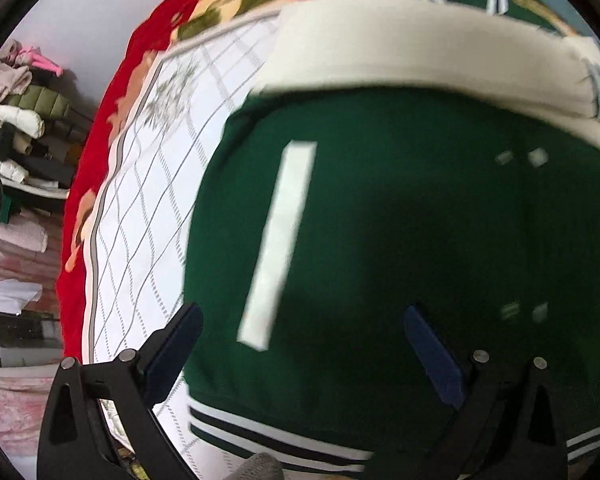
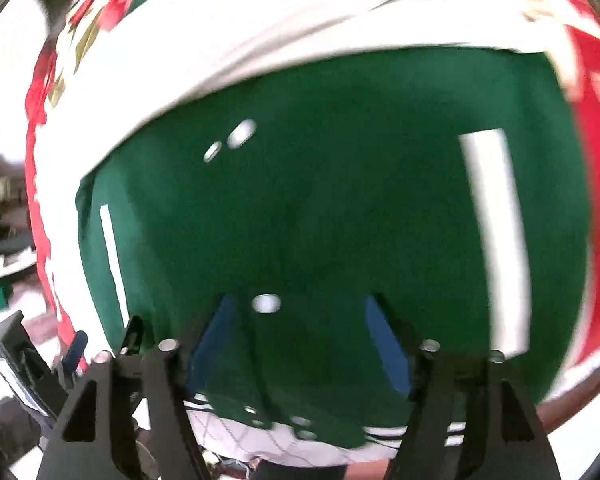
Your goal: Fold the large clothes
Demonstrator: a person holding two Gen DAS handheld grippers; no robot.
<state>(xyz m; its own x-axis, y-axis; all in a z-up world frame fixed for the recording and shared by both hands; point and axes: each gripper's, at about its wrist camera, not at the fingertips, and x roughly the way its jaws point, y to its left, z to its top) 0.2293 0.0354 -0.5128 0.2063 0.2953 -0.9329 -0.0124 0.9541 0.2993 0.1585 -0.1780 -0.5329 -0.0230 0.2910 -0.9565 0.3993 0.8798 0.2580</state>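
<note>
Between the spread fingers of the left gripper [image 1: 300, 344], green cloth is seen; the jaws stand wide, nothing pinched, and contact with the cloth cannot be told. The right gripper [image 2: 300, 340] is likewise parted over the same cloth, nothing clasped. Both views are blurred.

The jacket [image 1: 400, 220] lies flat on a white checked sheet [image 1: 148, 216], front up: green body, snaps [image 2: 266, 303] down the middle, a white pocket strip [image 1: 278, 240] on each side, striped hem [image 1: 268, 436] nearest the grippers. A cream sleeve [image 1: 420, 44] is laid across the upper part. A red floral blanket [image 1: 100, 152] lies beneath the sheet; a clothes pile [image 1: 20, 120] stands off to the left.

Judgement: the hem is probably to be taken next and carried up toward the sleeve.

- Both hem corners are best gripped level.
- All layers should be caught, not the top one only.
- The sheet must be kept out of the pinch.
- An even lift is needed, or the fold skews.
</note>
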